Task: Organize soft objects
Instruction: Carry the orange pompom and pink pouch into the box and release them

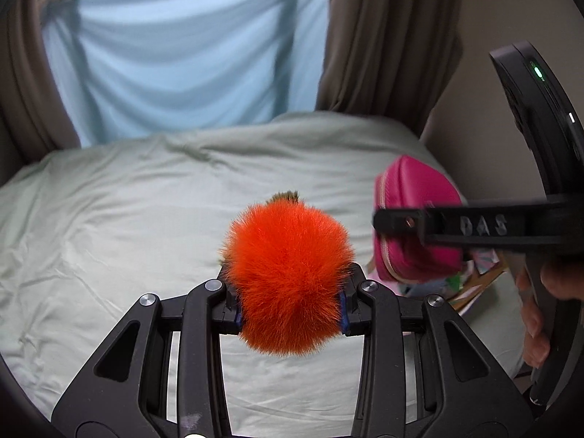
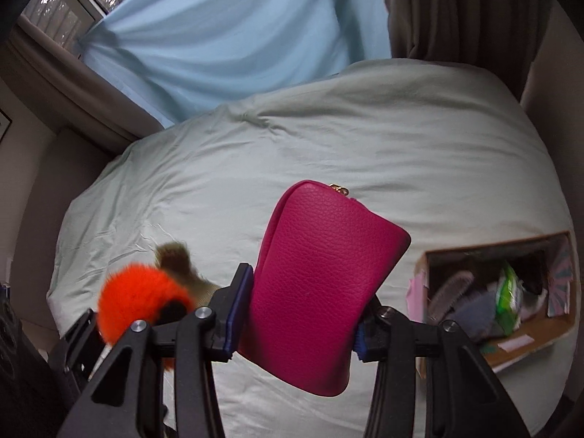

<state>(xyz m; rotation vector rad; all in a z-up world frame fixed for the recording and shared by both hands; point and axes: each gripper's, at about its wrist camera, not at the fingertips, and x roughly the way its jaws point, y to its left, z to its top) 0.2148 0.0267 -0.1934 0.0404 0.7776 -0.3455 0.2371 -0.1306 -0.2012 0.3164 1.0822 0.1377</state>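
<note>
- Left wrist view: the left hand-held gripper is clamped on an orange furry pom-pom, held above the pale green bed. To its right, the right hand-held gripper carries a pink pouch.
- Right wrist view: the right hand-held gripper pinches the pink pouch between its pads, above the bed. The pom-pom hangs at lower left. A cardboard box of items sits on the bed's right edge.

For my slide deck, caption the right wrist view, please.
Right gripper fingers hold a pink pouch above the bed, beside an orange fluffy toy.
</note>
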